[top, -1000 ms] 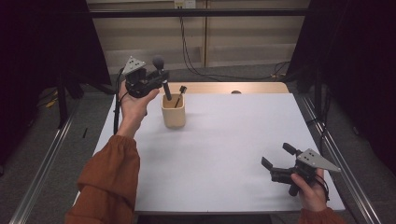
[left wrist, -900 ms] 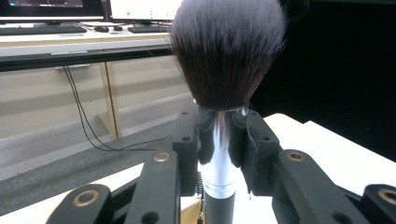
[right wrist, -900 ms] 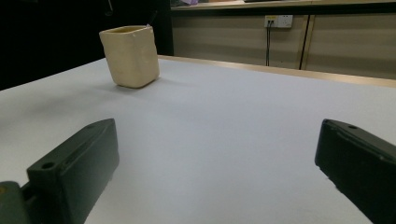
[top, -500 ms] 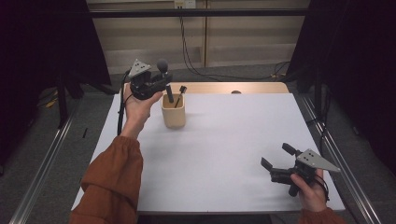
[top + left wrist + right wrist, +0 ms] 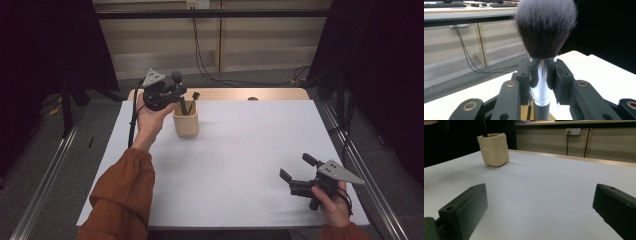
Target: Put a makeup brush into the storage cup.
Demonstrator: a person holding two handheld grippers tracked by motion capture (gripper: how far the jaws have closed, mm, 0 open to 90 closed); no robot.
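high view shows the left gripper [image 5: 172,92] above the beige cup [image 5: 186,125] at the far left part of the white table [image 5: 240,165]. in the left gripper view its jaws are closed on the silver ferrule of a makeup brush [image 5: 541,82], bristles up, and the handle goes down toward the cup mouth. the step in hand is, i judge, moving this brush at the cup — lifting it out or setting it in, i cannot tell which. the next move needs a straight vertical path, so the handle does not catch the rim or tip the cup.

the right gripper [image 5: 300,181] rests low near the right front edge, jaws wide apart and holding nothing.

count: one cup, one held brush, two grippers — and perhaps one more thin dark tool [image 5: 194,100] standing in the cup, too small to name.
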